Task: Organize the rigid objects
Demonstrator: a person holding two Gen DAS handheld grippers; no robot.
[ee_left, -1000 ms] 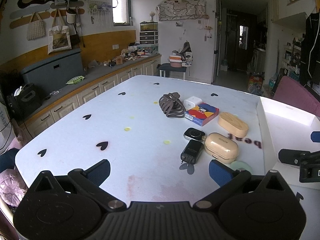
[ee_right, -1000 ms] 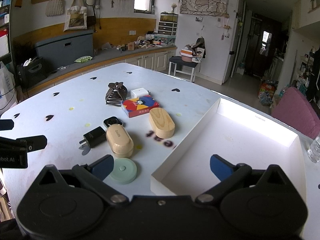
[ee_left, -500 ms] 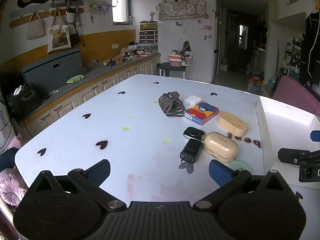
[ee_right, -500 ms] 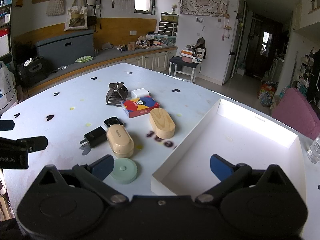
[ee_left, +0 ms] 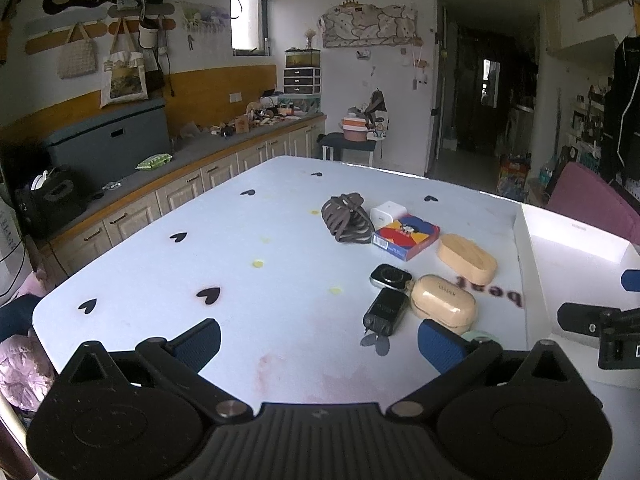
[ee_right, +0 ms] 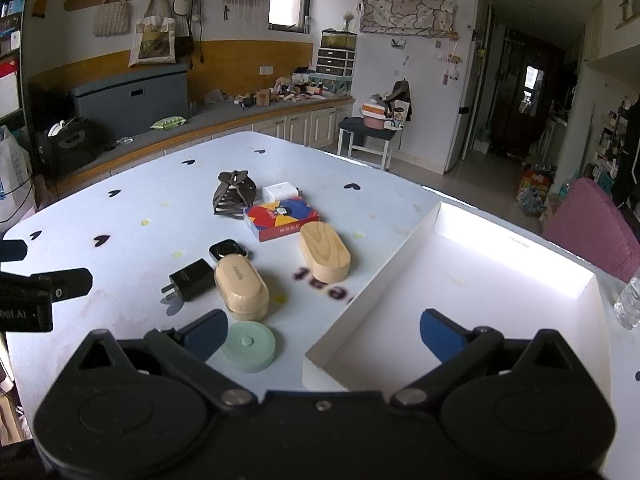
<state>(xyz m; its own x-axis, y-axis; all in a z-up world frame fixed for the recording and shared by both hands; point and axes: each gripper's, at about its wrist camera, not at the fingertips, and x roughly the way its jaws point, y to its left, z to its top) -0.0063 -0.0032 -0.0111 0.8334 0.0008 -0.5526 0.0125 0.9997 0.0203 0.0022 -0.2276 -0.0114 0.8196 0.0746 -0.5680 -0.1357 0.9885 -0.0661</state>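
A white table point(ee_right: 132, 200) dotted with small black hearts fills the foreground of a kitchen-like room, with a long counter and cabinets along the far left wall. The landmark is the white tray point(ee_right: 516, 276), an open shallow box on the table's right side.

Farthest left of the tray hangs the left gripper point(ee_left: 319, 340), its jaws spread wide over bare tabletop with nothing between them. Left of the tray, toward the table's middle, lies a brown hair claw point(ee_right: 234, 196), and just beside it a small white charger cube point(ee_right: 280, 191). A colourful card box point(ee_right: 282, 217) sits next, touching or nearly touching the cube. Nearer the camera, a black plug adapter point(ee_right: 191, 280) lies beside a small black smartwatch face point(ee_right: 227, 249). A beige oval case point(ee_right: 241, 287) rests against the watch and adapter. A pale green round disc point(ee_right: 249, 346) lies just in front of that case. Closest to the tray's left wall is a wooden oval case point(ee_right: 324, 251), apart from the tray.

The right gripper point(ee_right: 322, 338) hovers at the tray's near left corner, jaws wide apart and holding nothing: one finger is beside the green disc, the other over the tray's interior. A clear bottle point(ee_right: 630, 304) stands just right of the tray.
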